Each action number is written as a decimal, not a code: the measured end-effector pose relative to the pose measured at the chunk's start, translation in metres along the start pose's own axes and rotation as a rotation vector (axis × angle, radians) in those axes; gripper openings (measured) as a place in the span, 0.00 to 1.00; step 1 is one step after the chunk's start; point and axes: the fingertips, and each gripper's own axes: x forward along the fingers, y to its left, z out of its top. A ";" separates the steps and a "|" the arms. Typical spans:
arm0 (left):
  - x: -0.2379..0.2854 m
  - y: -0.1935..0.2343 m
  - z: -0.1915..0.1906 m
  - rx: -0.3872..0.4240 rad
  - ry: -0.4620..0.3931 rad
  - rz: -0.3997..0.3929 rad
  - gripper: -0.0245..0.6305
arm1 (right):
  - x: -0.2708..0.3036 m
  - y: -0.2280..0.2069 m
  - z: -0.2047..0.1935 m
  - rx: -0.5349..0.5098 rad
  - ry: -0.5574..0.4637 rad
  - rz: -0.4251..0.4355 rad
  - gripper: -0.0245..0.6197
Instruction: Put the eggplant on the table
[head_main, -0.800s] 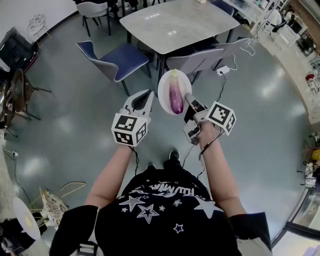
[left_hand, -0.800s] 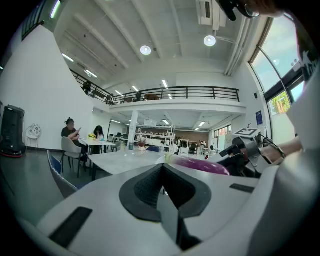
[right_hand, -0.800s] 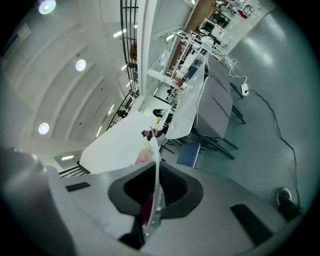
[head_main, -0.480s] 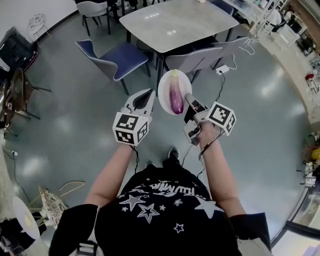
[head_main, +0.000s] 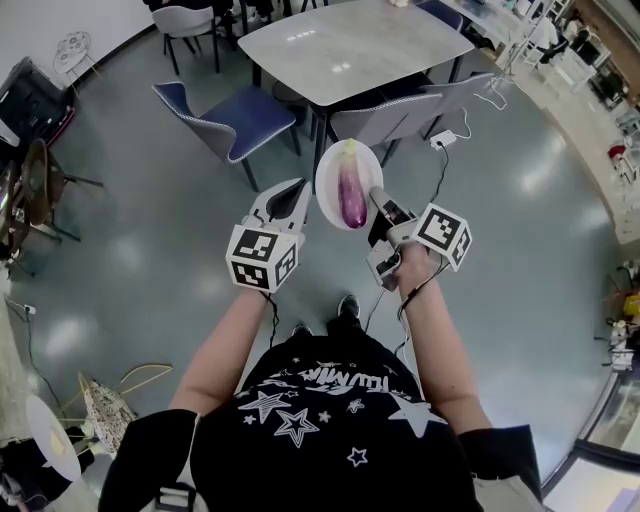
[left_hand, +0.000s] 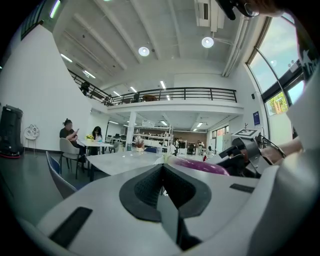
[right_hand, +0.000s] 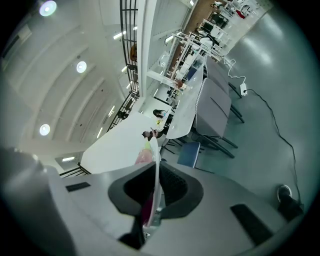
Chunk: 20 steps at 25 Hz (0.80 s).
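Head view shows the person standing on the grey floor with both claws held out in front of the body. The eggplant lies lengthwise on a white oval plate, which is up in the air, well apart from the desk ahead. The right claw grips the right rim of this plate. In the right gripper view the plate stands edge-on between the two jaws, which are pressed on it, and a little of the purple eggplant shows beside it. The left claw is just beside the left rim of the plate. In the left gripper view its jaws are together with nothing between them, and the eggplant appears behind them. A blue chair and a grey chair stand at the near side of the desk.
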 end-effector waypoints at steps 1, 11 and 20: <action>-0.003 -0.001 0.004 0.000 0.002 0.002 0.05 | -0.002 0.004 -0.001 -0.002 0.004 0.000 0.07; -0.005 -0.005 -0.001 -0.007 0.018 0.009 0.05 | -0.003 0.002 -0.003 0.016 0.013 0.000 0.07; -0.005 0.009 -0.014 -0.020 0.037 0.010 0.05 | 0.003 -0.008 -0.002 0.057 0.000 -0.011 0.07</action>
